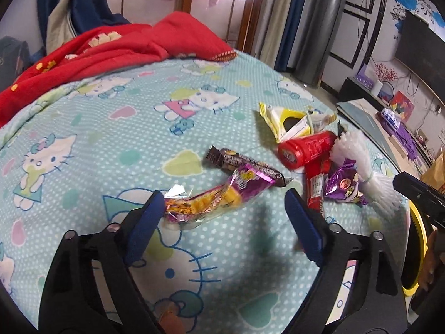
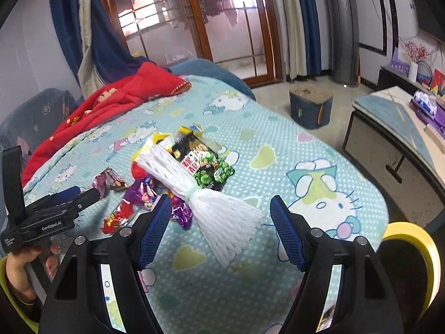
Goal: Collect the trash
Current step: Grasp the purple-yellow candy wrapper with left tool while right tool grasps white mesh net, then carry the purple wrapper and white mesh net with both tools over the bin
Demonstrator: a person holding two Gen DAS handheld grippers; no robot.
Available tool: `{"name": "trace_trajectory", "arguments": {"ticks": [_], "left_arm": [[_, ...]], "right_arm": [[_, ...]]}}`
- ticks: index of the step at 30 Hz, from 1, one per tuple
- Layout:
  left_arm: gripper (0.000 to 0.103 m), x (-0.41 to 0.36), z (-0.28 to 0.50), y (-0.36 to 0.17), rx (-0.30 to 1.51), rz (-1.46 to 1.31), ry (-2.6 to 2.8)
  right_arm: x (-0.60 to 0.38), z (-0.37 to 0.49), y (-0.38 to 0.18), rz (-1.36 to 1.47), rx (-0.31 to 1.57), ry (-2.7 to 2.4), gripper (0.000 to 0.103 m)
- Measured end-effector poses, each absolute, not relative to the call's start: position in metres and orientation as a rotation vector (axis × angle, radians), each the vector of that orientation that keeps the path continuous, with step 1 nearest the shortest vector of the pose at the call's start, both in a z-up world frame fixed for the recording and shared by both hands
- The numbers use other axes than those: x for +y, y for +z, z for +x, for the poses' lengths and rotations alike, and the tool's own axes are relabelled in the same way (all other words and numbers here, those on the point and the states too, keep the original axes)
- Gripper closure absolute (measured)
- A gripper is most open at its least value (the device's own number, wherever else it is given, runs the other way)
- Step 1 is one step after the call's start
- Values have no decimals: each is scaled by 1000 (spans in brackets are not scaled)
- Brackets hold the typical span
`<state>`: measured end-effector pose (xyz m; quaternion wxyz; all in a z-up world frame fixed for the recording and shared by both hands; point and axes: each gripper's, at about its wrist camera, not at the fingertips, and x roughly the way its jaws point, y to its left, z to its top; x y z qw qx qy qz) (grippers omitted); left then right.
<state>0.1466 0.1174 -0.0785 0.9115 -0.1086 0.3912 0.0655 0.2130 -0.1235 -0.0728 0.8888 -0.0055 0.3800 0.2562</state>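
Trash lies in a heap on a bed with a light blue cartoon-cat sheet (image 1: 111, 128). My left gripper (image 1: 224, 200) is open, and the near end of a purple and yellow wrapper (image 1: 222, 194) lies between its jaws, close to the left pad. Beyond it are a brown wrapper (image 1: 244, 164), a red tub (image 1: 306, 147) on its side, a yellow wrapper (image 1: 283, 119) and a small purple wrapper (image 1: 342, 183). My right gripper (image 2: 220, 203) is open over a white foam net (image 2: 211, 200), whose flared end lies between the jaws. A green and black snack bag (image 2: 203, 161) lies behind the net.
A red quilt (image 2: 116, 100) is bunched at the far side of the bed. A yellow-rimmed bin (image 2: 411, 236) stands at the bed's near right corner. On the floor to the right are a blue stool (image 2: 310, 108) and a low table (image 2: 395, 128).
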Motion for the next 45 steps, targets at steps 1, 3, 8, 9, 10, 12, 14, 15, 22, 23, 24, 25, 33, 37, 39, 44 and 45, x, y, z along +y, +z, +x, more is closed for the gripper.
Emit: {"name": "trace_trajectory", "arguments": {"ticks": [1, 3, 8, 9, 10, 12, 14, 15, 22, 23, 24, 25, 33, 37, 39, 44, 45], "left_arm": [[29, 118, 148, -81, 819, -227, 135], [34, 120, 151, -84, 842, -242, 130], [36, 122, 150, -86, 847, -252, 124], [36, 122, 150, -86, 846, -257, 123], [39, 124, 149, -86, 843, -265, 122], [42, 128, 148, -86, 836, -291, 119], [48, 133, 145, -86, 826, -317, 121], [49, 134, 145, -86, 823, -327, 122], [64, 149, 136, -86, 786, -424, 117], [65, 151, 133, -86, 781, -442, 113], [66, 154, 131, -86, 769, -467, 108], [67, 158, 129, -86, 761, -490, 109], [83, 177, 120, -93, 731, -638, 125], [97, 184, 116, -97, 728, -684, 134], [98, 185, 114, -97, 721, -689, 132], [99, 175, 107, -81, 670, -620, 130], [99, 172, 106, -77, 662, -603, 125]], "right_arm": [[-123, 216, -76, -11, 801, 531, 36], [-120, 219, -82, -16, 825, 537, 41], [-120, 219, -97, -20, 878, 553, 65], [-121, 218, -98, -19, 881, 555, 66], [-122, 216, -99, -19, 880, 557, 69], [-123, 212, -99, -29, 875, 560, 72], [-125, 208, -99, -34, 872, 563, 74], [-126, 207, -99, -33, 873, 564, 74], [-133, 199, -95, -15, 875, 566, 76], [-135, 197, -93, -9, 871, 567, 78], [-136, 196, -92, -5, 869, 569, 79], [-137, 195, -91, -1, 868, 572, 81], [-140, 187, -80, -5, 845, 602, 88], [-142, 184, -75, -2, 836, 603, 89], [-143, 182, -71, -4, 827, 604, 89], [-148, 175, -60, -7, 798, 605, 89], [-149, 174, -59, -7, 794, 605, 89]]}}
